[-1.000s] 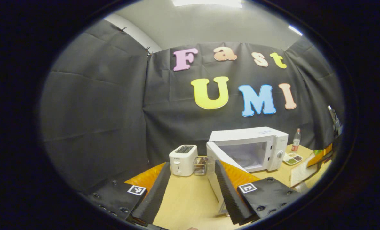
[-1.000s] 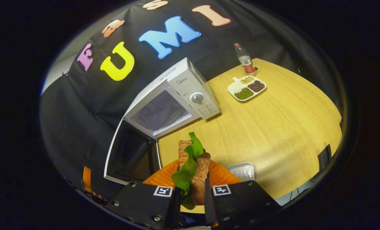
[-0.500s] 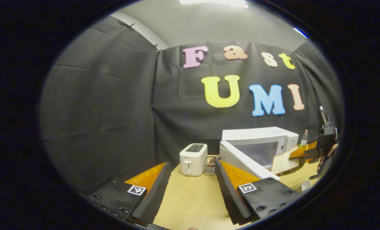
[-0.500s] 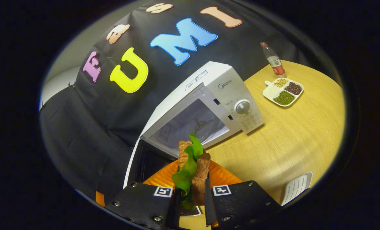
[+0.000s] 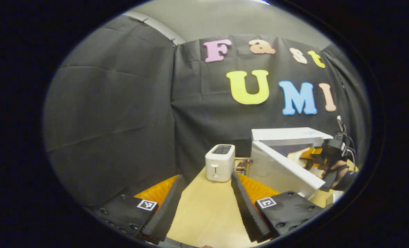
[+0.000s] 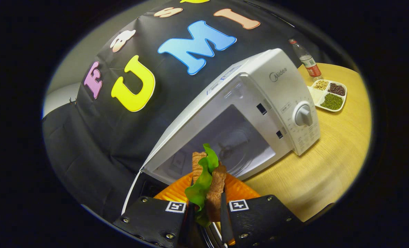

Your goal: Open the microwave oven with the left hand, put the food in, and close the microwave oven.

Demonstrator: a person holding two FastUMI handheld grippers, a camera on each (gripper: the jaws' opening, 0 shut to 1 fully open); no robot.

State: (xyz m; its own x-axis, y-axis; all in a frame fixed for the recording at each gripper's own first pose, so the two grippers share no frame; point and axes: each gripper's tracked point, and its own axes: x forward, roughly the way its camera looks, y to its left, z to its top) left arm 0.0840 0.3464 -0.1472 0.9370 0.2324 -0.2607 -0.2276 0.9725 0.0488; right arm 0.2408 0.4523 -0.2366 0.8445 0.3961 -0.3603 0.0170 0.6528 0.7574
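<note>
The white microwave (image 6: 259, 89) stands on the wooden table with its door (image 5: 282, 168) swung open toward me and its cavity (image 6: 232, 141) showing. A sandwich (image 6: 207, 179) of toasted bread and green lettuce is pinched upright in my right gripper (image 6: 208, 196), which is shut on it just in front of the cavity mouth. In the left gripper view that right gripper (image 5: 323, 153), held by a hand, reaches over the door with the sandwich (image 5: 299, 153) at the opening. My left gripper (image 5: 207, 182) hangs open over the table, left of the door, holding nothing.
A white toaster (image 5: 220, 162) stands left of the microwave, with a small wire basket (image 5: 240, 166) between them. A divided tray of beans (image 6: 328, 95) and a bottle (image 6: 307, 60) sit on the table (image 6: 328, 155) beyond the microwave's control panel.
My right gripper has carried the sandwich forward, from over the table up to the microwave's opening. The left gripper has drifted left and back from the door, still open.
</note>
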